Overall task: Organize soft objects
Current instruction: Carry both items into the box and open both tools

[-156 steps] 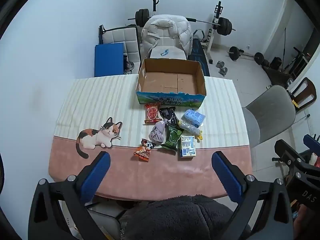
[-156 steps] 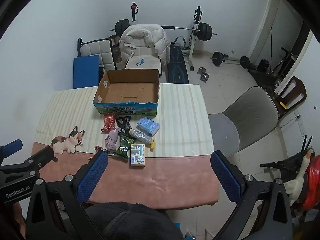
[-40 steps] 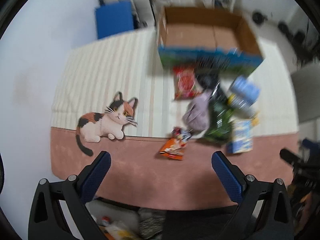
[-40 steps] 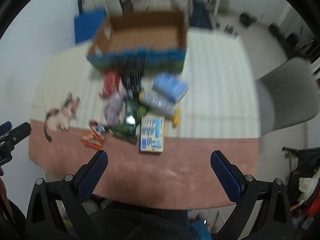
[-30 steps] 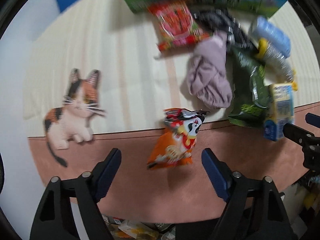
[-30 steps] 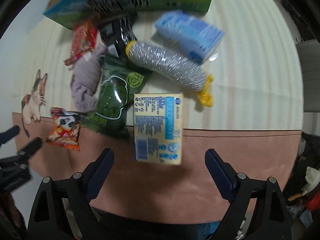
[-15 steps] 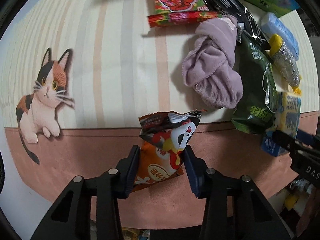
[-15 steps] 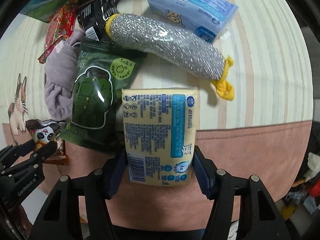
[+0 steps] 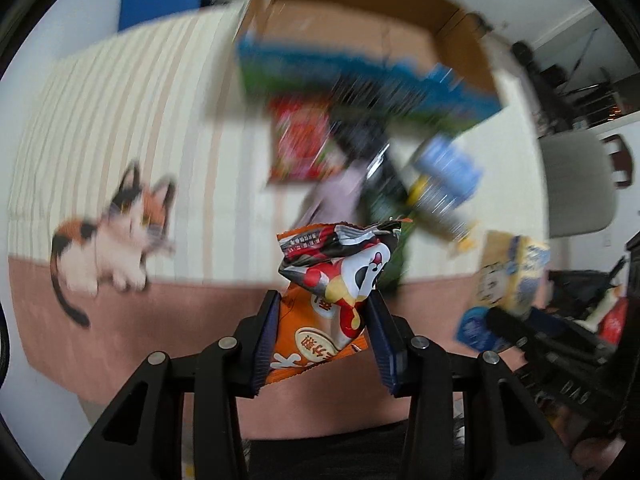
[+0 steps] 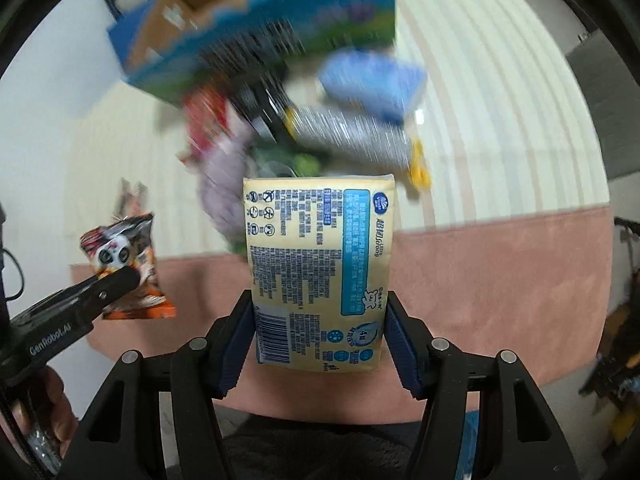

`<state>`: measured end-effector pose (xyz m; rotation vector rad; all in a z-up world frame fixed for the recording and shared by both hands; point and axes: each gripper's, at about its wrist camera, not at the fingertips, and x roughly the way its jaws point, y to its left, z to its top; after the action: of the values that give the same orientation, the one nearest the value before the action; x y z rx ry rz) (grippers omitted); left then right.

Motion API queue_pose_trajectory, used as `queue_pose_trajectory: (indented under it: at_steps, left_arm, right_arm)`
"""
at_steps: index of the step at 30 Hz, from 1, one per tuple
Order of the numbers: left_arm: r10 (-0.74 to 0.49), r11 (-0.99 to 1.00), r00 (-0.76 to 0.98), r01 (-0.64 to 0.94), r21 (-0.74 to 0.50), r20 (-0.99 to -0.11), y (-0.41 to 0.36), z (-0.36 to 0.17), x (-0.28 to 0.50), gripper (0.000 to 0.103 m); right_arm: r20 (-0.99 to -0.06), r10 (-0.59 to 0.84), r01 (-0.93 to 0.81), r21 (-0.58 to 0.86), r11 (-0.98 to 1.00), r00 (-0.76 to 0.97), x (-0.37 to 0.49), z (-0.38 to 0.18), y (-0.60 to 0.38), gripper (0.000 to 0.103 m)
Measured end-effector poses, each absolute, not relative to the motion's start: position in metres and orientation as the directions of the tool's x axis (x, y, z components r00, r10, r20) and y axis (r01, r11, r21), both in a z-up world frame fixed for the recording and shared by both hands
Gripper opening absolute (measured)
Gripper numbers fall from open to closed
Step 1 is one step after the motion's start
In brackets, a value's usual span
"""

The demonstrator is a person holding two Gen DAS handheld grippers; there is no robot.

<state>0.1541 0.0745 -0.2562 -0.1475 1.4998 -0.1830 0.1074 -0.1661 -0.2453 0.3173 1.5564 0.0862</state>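
Orange snack bag (image 9: pixel 326 300) and yellow tissue pack (image 10: pixel 320 268) gripped.

Even, soft indoor light fills both views, without hard shadows. Heavy motion blur smears the cardboard box (image 9: pixel 360 40) and the pile on the desk (image 10: pixel 500 264), while the orange snack bag (image 9: pixel 332 300) and yellow tissue pack (image 10: pixel 320 268) stay sharp. Fisheye bending curves the edges, framed by dark corners.

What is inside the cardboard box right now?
The cardboard box shows only a bare brown floor in the left wrist view, blurred by motion. Its near wall hides the floor strip just behind it. The orange snack bag and yellow tissue pack are held outside it.
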Motion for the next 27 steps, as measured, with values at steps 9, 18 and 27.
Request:
queue_pose_trajectory:
  at_steps: [9, 18, 27]
  left_arm:
    - [-0.28, 0.96, 0.162, 0.031, -0.279, -0.946, 0.037, -0.199, 0.325, 0.04]
    - [-0.349, 0.935, 0.006, -0.073, -0.348, -0.937, 0.001, -0.294, 0.48, 0.04]
    - [-0.381, 0.921, -0.127, -0.147, -0.362, -0.916, -0.017, -0.375, 0.545, 0.04]
  right_arm:
    - [-0.953, 0.251, 0.024, 0.258, 0.966, 0.167, 0.255, -0.156, -0.18, 0.064]
    - [-0.976, 0.196, 0.032, 0.199, 0.979, 0.096, 0.41, -0.226, -0.202, 0.064]
    - [-0.996, 0.093, 0.0, 0.093, 0.996, -0.017, 0.49, -0.334, -0.185, 0.064]
